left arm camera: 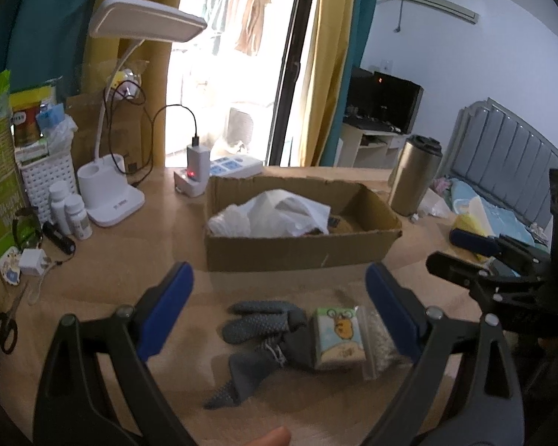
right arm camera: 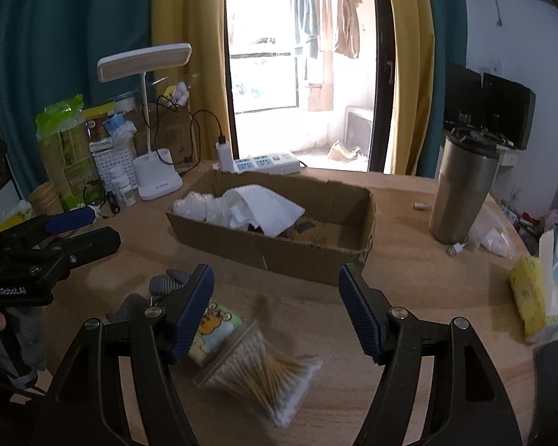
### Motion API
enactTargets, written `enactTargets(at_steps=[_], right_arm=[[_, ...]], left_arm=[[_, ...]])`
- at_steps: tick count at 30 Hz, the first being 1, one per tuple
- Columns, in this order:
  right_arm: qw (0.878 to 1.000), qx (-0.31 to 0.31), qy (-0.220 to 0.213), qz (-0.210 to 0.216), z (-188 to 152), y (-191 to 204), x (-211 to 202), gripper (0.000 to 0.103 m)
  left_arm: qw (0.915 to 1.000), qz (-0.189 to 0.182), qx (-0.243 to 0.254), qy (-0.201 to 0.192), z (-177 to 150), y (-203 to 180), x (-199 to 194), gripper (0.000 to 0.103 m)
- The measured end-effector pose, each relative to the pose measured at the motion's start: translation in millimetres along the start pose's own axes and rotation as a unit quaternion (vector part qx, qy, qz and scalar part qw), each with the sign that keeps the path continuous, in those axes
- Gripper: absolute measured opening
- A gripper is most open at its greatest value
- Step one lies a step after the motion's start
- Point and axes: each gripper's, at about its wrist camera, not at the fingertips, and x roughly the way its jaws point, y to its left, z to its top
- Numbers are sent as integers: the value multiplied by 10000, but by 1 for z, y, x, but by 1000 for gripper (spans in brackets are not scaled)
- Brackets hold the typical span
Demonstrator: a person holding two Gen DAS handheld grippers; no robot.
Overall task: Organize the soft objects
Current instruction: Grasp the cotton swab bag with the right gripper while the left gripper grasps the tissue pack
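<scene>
A cardboard box [left arm camera: 301, 249] stands mid-table with white cloth and bubble wrap [left arm camera: 275, 215] inside; it also shows in the right wrist view [right arm camera: 279, 252]. In front of it lie grey dotted gloves [left arm camera: 264, 334], a cartoon tissue pack [left arm camera: 340, 336] and a clear bag of cotton swabs [right arm camera: 264, 371]. My left gripper [left arm camera: 279, 312] is open and empty, above the gloves and tissue pack. My right gripper [right arm camera: 275, 308] is open and empty, above the swabs, its left finger over the tissue pack [right arm camera: 214, 329].
A steel tumbler [right arm camera: 461, 193] stands right of the box. A desk lamp [left arm camera: 111, 200], pill bottles [left arm camera: 70, 208], power strip [right arm camera: 268, 161], white basket [left arm camera: 48, 178] and scissors [left arm camera: 5, 327] crowd the left. A yellow tissue pack [right arm camera: 528, 293] lies at the right edge.
</scene>
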Motion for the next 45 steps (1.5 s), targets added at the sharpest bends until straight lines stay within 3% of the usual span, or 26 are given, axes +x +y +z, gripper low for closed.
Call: enactTargets(at_steps=[7,11,23,38,45], right_arm=[[9998,62,203,7,-19,4,7,74],[9994,80,337,31,-30,6,13,82],[9968,245,757,114,-57,2,38,83],[9922,524,1112,186,-65,-13,56,83],[9927,555,1071,-8,-65,-25,52,83]], left_arm=[[9999,-61,19,137,-16,-2,1,95],[9997,-85,27,217,-25,-4,3,95],[9989,-113,84,449,-44,-11,10,95],[9969,-72,265,735,-51,-26,32,95],[9954,-111,395,870,-51,-36,40,95]])
